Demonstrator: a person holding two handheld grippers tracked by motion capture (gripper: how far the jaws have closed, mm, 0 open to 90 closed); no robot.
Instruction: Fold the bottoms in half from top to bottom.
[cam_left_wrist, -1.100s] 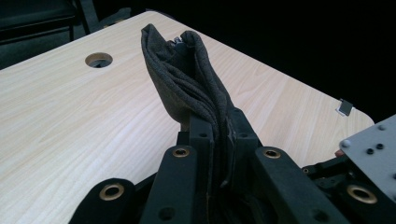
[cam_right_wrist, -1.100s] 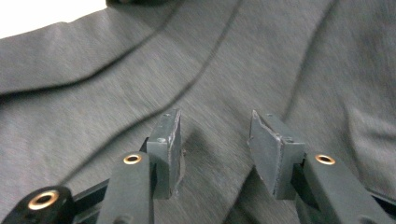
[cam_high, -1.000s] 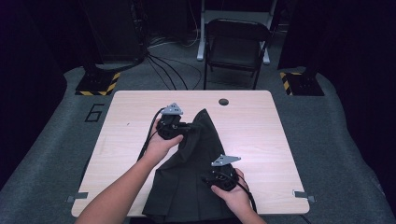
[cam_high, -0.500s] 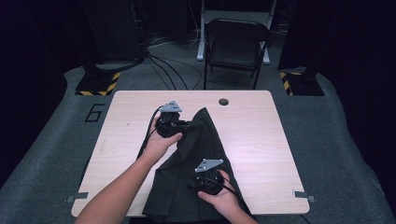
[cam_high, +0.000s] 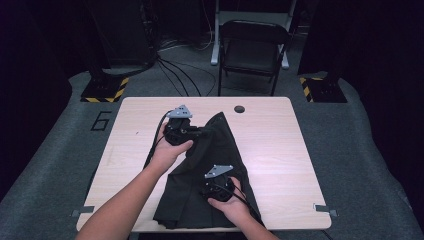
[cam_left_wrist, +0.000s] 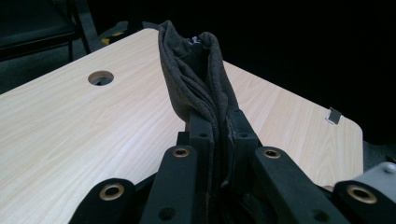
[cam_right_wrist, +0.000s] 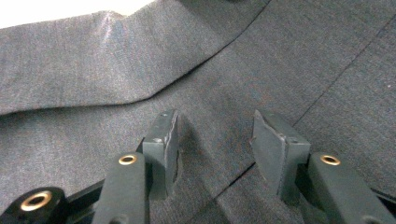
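Note:
A dark grey garment (cam_high: 220, 150) lies crumpled along the middle of the pale wooden table (cam_high: 285, 145), reaching down to the near edge. My left gripper (cam_high: 200, 132) sits at the garment's upper left edge. In the left gripper view it (cam_left_wrist: 219, 116) is shut on a bunched fold of that cloth (cam_left_wrist: 196, 74), which stands up past the jaws. My right gripper (cam_high: 217, 186) rests low over the garment's lower middle. In the right gripper view it (cam_right_wrist: 215, 135) is open, with flat cloth (cam_right_wrist: 280, 56) and a seam under the gap between its jaws.
A round cable hole (cam_high: 239, 108) is in the table near its far edge. A dark folding chair (cam_high: 252, 45) stands behind the table. Cables trail from both grippers over the cloth. A small metal bracket (cam_high: 324, 208) marks the near right corner.
My right gripper has slid left from the garment's right edge onto its lower middle. The left gripper has stayed put, still clamped on the fold.

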